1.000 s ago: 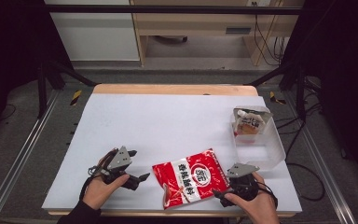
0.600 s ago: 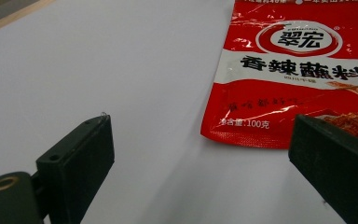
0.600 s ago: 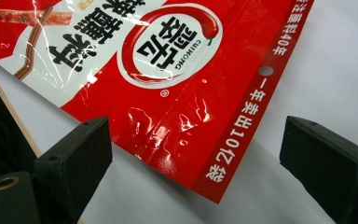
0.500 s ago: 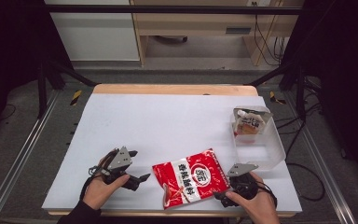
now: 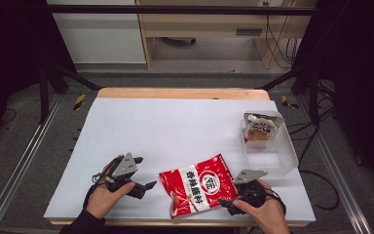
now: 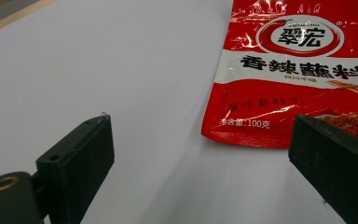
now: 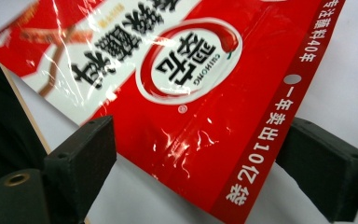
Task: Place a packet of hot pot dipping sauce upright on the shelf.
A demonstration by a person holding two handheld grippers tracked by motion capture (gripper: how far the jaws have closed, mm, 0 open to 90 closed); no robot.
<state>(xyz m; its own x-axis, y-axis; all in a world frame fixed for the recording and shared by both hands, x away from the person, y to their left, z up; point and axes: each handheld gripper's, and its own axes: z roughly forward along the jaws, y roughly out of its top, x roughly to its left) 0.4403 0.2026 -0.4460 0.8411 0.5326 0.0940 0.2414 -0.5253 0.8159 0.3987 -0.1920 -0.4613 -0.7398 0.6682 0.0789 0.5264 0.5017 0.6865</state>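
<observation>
A white sheet is covering the bench [image 5: 175, 131], with wood edging showing at the far side and dark floor lying around it. Toward the far right, a clear plastic bin [image 5: 277, 156] is sitting on the sheet, and a small pale packet [image 5: 259, 127] is leaning upright against its far wall (the rest of the bin's floor is showing bare).

The red seasoning pouch [image 5: 198, 186] is lying flat near the front edge of the bench, between the two hands. Its long axis is running diagonally, from the near left up toward the far right; the sealed end with the hang hole is pointing toward the far right, and the printed face is looking upward.

The right hand-held gripper [image 5: 231, 201] is sitting at the pouch's right edge. Its jaws have just been closing a little, yet they are standing spread, with the pouch's corner [image 7: 223, 140] lying between them and neither pad pressing on it.

The left hand-held gripper [image 5: 143, 187] is resting just left of the pouch, jaws spread wide with nothing between them; in the left gripper view the pouch's bottom edge [image 6: 261, 135] is lying ahead of them on the sheet.
</observation>
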